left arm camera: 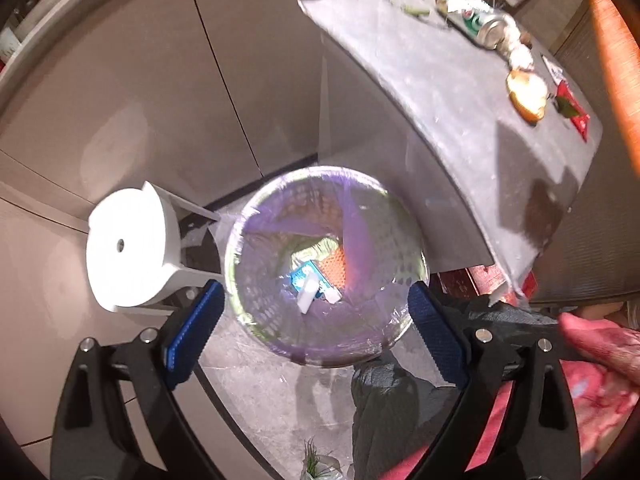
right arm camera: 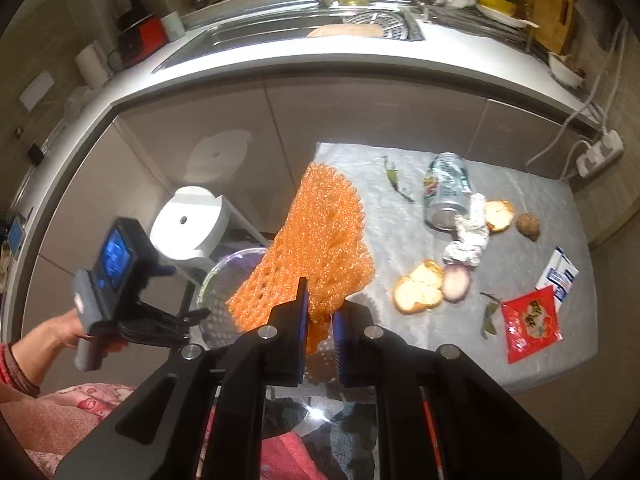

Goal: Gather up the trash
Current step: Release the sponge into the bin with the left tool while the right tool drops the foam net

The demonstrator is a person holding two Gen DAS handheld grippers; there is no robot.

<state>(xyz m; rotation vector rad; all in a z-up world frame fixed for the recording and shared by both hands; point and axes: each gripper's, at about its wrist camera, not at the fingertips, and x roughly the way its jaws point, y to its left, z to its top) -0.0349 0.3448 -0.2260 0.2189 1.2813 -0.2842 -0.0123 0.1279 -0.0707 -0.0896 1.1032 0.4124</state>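
Above the bin, the left gripper hung wide open and empty. At 9 o'clock of the table, the right gripper pinched an orange net; next, I judged, it needed carrying over the bin.

The mouth of the lined waste basket stood wide open from above, with only a blue carton and scraps low in its bottom, and the spread fingers of the left gripper had nothing between them. Just beside it a white stool crowded one side and the edge of the low grey table overhung the other, so the way in was from above. On the table, the can, crumpled foil, bread pieces and red packet cluttered the far and right parts, while the near left stretch lay bare apart from the orange mesh hanging over it.
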